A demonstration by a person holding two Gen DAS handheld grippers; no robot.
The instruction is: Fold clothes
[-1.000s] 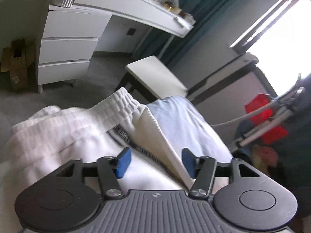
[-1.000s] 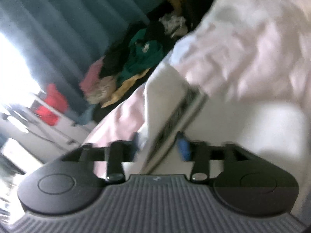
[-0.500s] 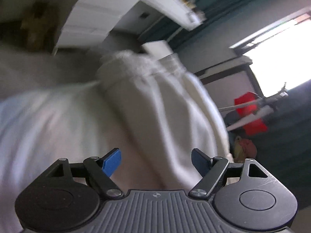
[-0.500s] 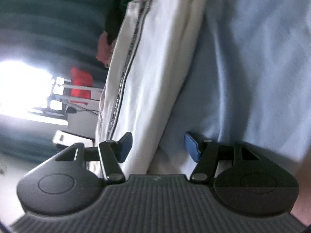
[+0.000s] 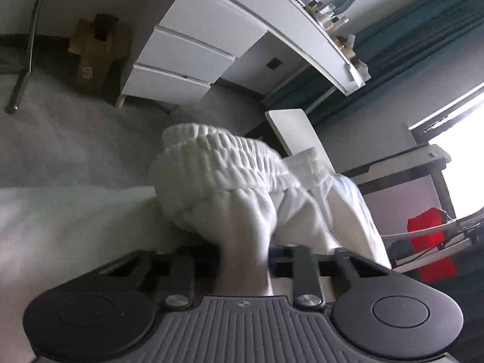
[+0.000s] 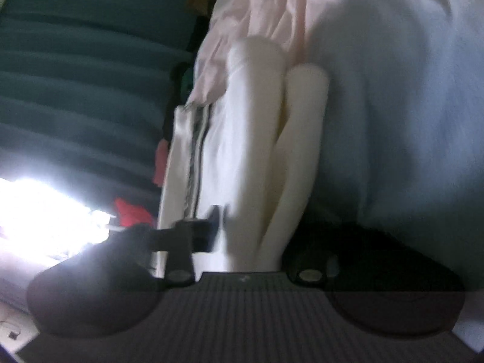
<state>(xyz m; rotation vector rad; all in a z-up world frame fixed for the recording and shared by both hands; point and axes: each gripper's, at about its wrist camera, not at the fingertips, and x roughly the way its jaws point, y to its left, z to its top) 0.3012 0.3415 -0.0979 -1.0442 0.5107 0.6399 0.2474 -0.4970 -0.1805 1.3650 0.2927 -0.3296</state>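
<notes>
My left tongs (image 5: 243, 260) are closing on a bunched fold of the white trousers (image 5: 242, 187), and the cloth fills the narrow gap between the jaws and hides the pads. From that pinch the trousers rise away from me: the ribbed, gathered waistband sits at the far end of the bundle, just beyond the tongs, and a smoother part falls off to the right. The trousers lie on the pale bed sheet (image 5: 60, 217), which spreads to the near left. Beyond the bed are grey carpet, a white chest of drawers (image 5: 187, 51) under a long white desk (image 5: 290, 30), a brown cardboard box (image 5: 90, 51) at the far left, and a white stool (image 5: 298, 130) just behind the waistband. A red thing (image 5: 432, 242) stands at the right under the bright window.

My right tongs (image 6: 251, 236) are closing too, narrow, with the trousers' legs (image 6: 251, 139) between the jaws; this view is blurred. The legs run straight away from the tongs as two long cream rolls side by side, with a dark patterned stripe (image 6: 193, 157) along their left edge. To the right lies the pale blue sheet (image 6: 408, 90), at the far end a pink cloth (image 6: 272, 6), and to the left a dark teal curtain (image 6: 84, 75)
</notes>
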